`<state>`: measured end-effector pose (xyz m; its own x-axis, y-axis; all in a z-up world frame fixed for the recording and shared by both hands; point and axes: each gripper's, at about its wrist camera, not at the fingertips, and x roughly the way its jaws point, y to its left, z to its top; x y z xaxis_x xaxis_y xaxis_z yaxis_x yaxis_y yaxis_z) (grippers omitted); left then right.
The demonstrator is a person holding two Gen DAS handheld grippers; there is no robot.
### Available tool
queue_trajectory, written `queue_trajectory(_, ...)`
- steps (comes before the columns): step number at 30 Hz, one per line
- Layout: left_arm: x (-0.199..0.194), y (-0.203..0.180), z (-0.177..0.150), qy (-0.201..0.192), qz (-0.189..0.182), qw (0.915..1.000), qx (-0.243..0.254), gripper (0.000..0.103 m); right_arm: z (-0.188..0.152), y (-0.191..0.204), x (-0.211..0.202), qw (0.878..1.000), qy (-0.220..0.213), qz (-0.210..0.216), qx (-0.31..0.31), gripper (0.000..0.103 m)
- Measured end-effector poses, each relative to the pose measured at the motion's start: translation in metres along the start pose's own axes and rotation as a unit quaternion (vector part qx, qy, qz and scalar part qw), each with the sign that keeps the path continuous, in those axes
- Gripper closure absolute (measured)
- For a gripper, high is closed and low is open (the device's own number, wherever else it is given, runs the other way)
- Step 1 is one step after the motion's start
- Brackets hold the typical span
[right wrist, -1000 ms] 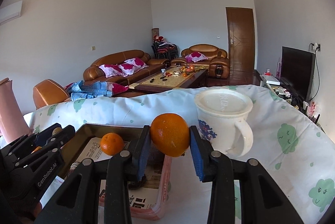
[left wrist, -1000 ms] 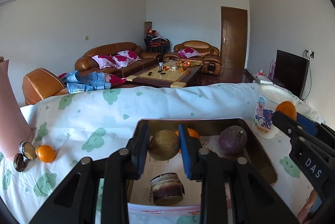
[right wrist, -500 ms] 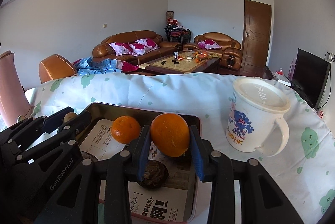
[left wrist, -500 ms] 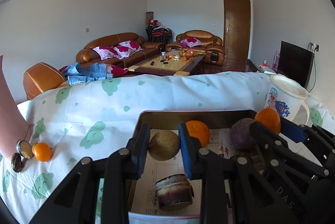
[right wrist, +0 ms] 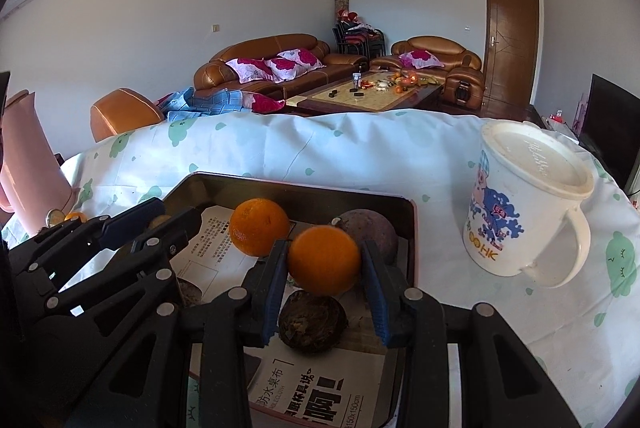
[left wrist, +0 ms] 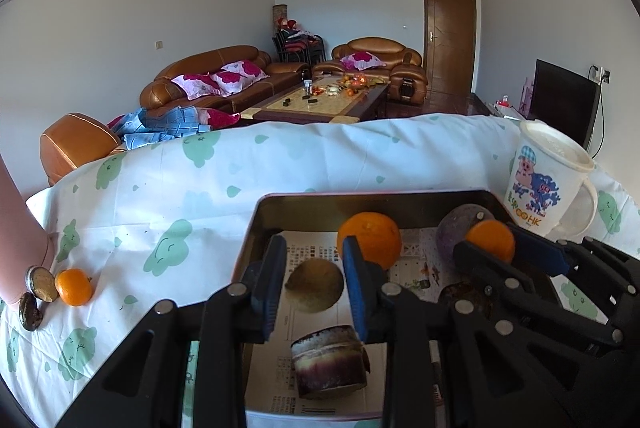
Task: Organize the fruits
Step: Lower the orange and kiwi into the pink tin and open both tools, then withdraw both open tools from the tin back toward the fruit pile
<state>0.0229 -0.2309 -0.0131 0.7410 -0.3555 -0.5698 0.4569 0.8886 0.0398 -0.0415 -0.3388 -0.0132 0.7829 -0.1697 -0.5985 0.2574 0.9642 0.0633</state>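
Note:
A metal tray [left wrist: 256, 228] [right wrist: 408, 224] lined with printed paper holds an orange [left wrist: 370, 234] [right wrist: 258, 226], a purple passion fruit [left wrist: 452, 232] [right wrist: 374, 228], a dark wrinkled fruit [right wrist: 312, 322] and a cut purple piece [left wrist: 328, 366]. My left gripper [left wrist: 314, 286] is over the tray with a brownish round fruit [left wrist: 316, 290] between its fingers; the fruit has come free. My right gripper [right wrist: 324, 266] is shut on a second orange [right wrist: 324, 260] [left wrist: 490, 240] above the tray's right part.
A white lidded mug [right wrist: 524, 203] [left wrist: 548, 183] stands right of the tray. A small orange [left wrist: 74, 286] and two dark fruit halves [left wrist: 40, 282] lie far left by a pink jug [right wrist: 28, 159]. The table carries a white cloth with green clouds.
My right gripper carried its orange leftward from beside the mug to over the tray. My left gripper opened slightly and drew back from the brownish fruit.

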Motion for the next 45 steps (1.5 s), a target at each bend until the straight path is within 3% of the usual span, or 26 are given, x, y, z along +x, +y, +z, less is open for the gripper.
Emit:
queue_trajectory(3,-0.001,0.003,-0.001,-0.002,0.006,1.0,-0.008,0.065,0.0,-0.004,-0.001,1.0,0.0,-0.002,0.013,0.053)
queue_trajectory(6,-0.006,0.01,-0.002,-0.013,0.023,0.9993,-0.026,0.046,-0.001,-0.015,-0.004,0.999,-0.006,0.004,0.039,0.043)
queue_trajectory(8,-0.012,0.016,-0.003,-0.029,0.028,0.9983,-0.042,0.026,-0.002,-0.02,-0.011,0.998,-0.022,0.014,0.055,0.041)
queue_trajectory(12,-0.028,0.031,-0.007,-0.067,0.036,0.9941,-0.076,0.0,-0.002,-0.028,-0.034,0.993,-0.084,0.02,0.083,0.02)
queue_trajectory(16,-0.041,0.039,-0.006,-0.092,0.026,0.9916,-0.088,0.0,-0.008,-0.027,-0.066,0.976,-0.199,-0.01,0.086,0.017)
queue_trajectory(19,-0.047,0.039,-0.007,-0.105,0.039,0.9904,-0.081,0.0,-0.011,-0.018,-0.079,0.968,-0.239,-0.052,0.062,0.013)
queue_trajectory(27,-0.06,0.04,-0.013,-0.139,0.094,0.9845,-0.05,0.0,-0.016,0.003,-0.094,0.96,-0.264,-0.091,0.024,0.012)
queue_trajectory(31,-0.061,0.041,-0.018,-0.141,0.112,0.9827,-0.042,0.0,-0.016,0.001,-0.093,0.962,-0.256,-0.092,0.032,0.012)
queue_trajectory(45,-0.076,0.055,-0.028,-0.148,0.115,0.9793,-0.076,0.0,-0.023,0.005,-0.098,0.961,-0.257,-0.093,0.04,0.012)
